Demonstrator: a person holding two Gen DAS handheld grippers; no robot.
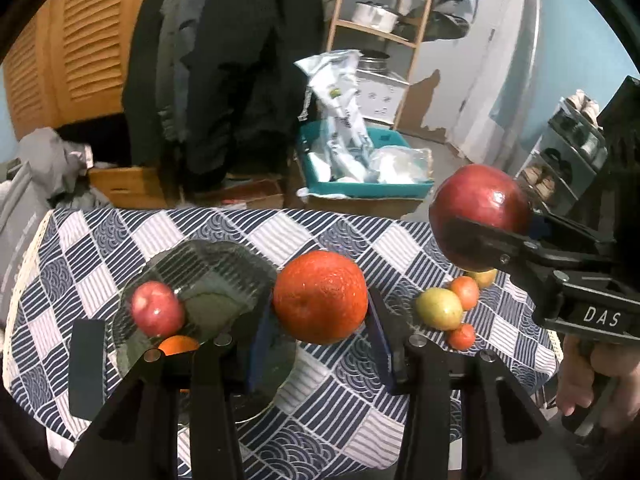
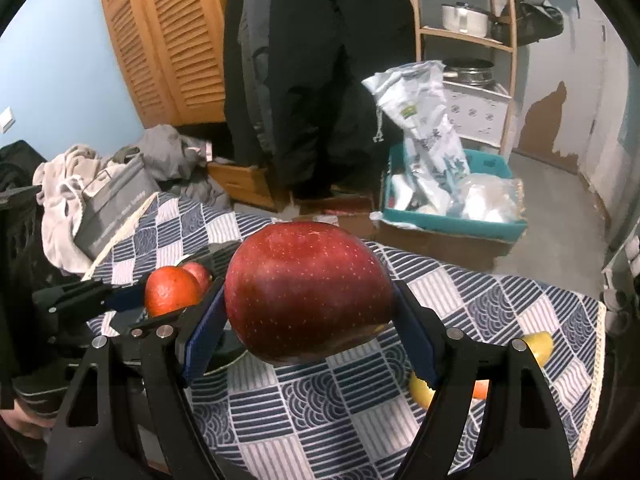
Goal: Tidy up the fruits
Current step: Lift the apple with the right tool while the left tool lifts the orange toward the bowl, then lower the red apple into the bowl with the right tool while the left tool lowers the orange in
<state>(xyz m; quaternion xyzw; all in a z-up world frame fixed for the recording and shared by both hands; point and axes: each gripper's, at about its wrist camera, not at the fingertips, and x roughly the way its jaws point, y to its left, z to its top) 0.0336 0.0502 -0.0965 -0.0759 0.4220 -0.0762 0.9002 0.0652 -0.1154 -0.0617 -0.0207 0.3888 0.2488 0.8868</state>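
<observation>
Left gripper (image 1: 320,312) fingers clenched on the orange (image 1: 320,297), glass plate (image 1: 224,264) just left and below, nearer this hand. Right gripper (image 2: 310,320) fingers grasping the red apple (image 2: 308,292), plate further off leftward, beyond the orange. Remaining small fruits (image 1: 452,306) rightward on the bench (image 1: 344,412).

A lived-in room of a home: louvred wooden doors (image 2: 168,40), dark coats (image 2: 316,72) hanging, a wooden shelf (image 1: 384,12) with pots, a shoe rack (image 1: 560,160), heaped laundry (image 2: 80,184), a table under a patterned cloth (image 1: 320,400).
</observation>
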